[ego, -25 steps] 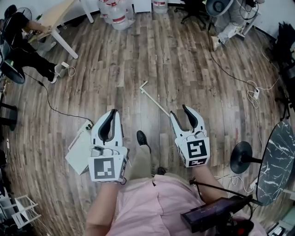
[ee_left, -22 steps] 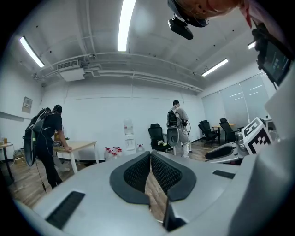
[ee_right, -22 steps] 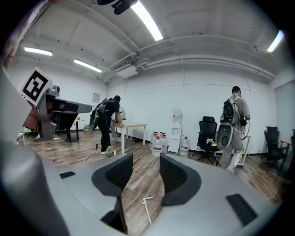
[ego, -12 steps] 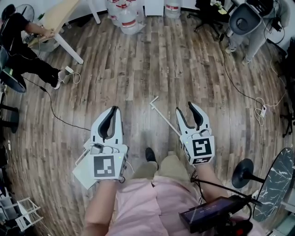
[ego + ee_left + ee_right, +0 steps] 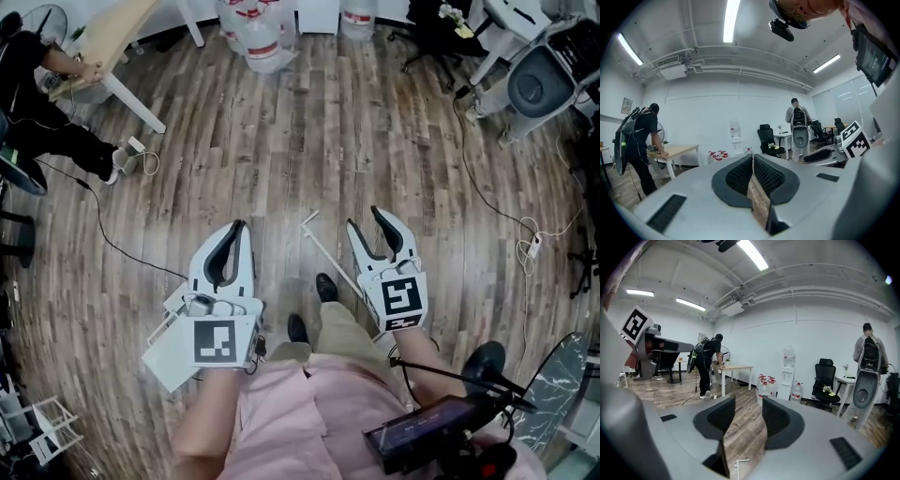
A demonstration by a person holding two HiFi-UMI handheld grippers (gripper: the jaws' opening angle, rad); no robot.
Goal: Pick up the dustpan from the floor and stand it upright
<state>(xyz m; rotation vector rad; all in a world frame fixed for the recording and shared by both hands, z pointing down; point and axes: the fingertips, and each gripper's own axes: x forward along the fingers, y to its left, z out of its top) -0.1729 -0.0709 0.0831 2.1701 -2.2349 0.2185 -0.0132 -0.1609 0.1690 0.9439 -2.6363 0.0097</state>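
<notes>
Approach step, nothing gripped. What I take for the white flat plastic dustpan (image 5: 159, 356) lies on the wooden floor (image 5: 281, 141) at eight o'clock from the person's black shoes (image 5: 325, 286), below the left gripper (image 5: 234, 230), whose jaws are pressed together. The right gripper (image 5: 365, 218) is spread, empty. Next: stoop and open the left jaws.

Right claw (image 5: 748, 403) jaws apart, empty — white handle tip (image 5: 739, 461) on wood floor (image 5: 746, 432), low in gap.

The dustpan (image 5: 167, 354) lies on the floor (image 5: 328, 122) under the left tongs (image 5: 237, 225), a rod (image 5: 323, 242) beside the right tongs (image 5: 364, 219).
</notes>
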